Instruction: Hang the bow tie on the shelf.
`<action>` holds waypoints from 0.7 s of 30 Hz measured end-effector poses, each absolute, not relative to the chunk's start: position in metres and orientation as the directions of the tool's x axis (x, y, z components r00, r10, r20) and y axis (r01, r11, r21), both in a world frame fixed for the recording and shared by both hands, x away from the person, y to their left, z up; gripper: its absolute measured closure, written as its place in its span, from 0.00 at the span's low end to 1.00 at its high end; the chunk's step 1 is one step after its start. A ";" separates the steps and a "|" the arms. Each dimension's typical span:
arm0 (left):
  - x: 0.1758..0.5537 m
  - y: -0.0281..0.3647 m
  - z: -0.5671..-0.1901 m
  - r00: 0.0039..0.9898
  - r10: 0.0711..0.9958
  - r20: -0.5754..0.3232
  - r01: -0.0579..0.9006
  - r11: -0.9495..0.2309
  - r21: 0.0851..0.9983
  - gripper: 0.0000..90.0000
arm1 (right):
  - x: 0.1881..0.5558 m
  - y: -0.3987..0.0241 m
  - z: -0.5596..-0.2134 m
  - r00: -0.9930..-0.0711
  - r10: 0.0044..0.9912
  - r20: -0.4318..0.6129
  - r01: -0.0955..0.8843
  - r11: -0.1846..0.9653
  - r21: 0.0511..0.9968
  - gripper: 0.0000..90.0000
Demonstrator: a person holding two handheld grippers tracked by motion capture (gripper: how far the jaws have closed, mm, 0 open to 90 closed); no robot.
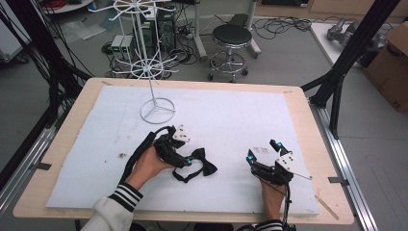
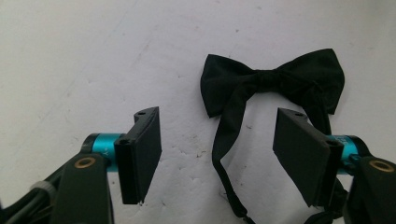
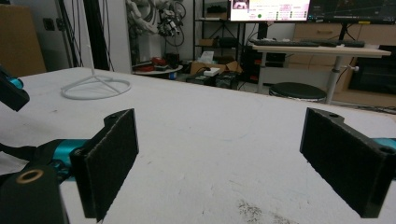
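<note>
A black bow tie lies flat on the white mat, its thin strap curling toward me. My left gripper is low over the mat just short of the bow. Its jaws stand apart on either side of the strap, and neither pad touches it. My right gripper rests near the front right of the mat, jaws wide apart with only bare mat between them.
A white wire display stand stands on its ring base at the mat's far left centre. Beyond the wooden table edge are a black stool, cables and black frame posts.
</note>
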State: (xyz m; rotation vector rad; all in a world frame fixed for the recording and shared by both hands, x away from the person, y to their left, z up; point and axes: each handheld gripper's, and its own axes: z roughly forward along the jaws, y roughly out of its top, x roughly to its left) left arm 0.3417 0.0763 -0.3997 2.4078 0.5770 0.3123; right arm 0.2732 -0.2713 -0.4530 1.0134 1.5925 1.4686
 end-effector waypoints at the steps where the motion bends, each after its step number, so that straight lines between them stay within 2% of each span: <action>1: 0.342 0.076 -0.400 0.876 0.477 0.078 0.326 -0.702 0.633 0.40 | 0.273 -0.271 -0.453 -0.421 0.907 -0.004 0.070 0.036 0.997 0.12; 7: 0.348 0.070 -0.410 0.883 0.462 0.087 0.333 -0.745 0.578 0.43 | 0.273 -0.271 -0.453 -0.421 0.907 -0.005 0.069 0.038 0.997 0.12; 14: 0.349 0.064 -0.413 0.878 0.467 0.102 0.338 -0.757 0.559 0.47 | 0.273 -0.271 -0.453 -0.420 0.908 -0.003 0.071 0.036 0.997 0.12; 15: 0.349 0.062 -0.413 0.882 0.462 0.091 0.340 -0.759 0.555 0.52 | 0.273 -0.271 -0.453 -0.420 0.908 0.002 0.073 0.032 0.997 0.12; 21: 0.350 0.058 -0.415 0.888 0.450 0.092 0.336 -0.774 0.537 0.57 | 0.273 -0.272 -0.453 -0.420 0.907 0.001 0.073 0.033 0.997 0.12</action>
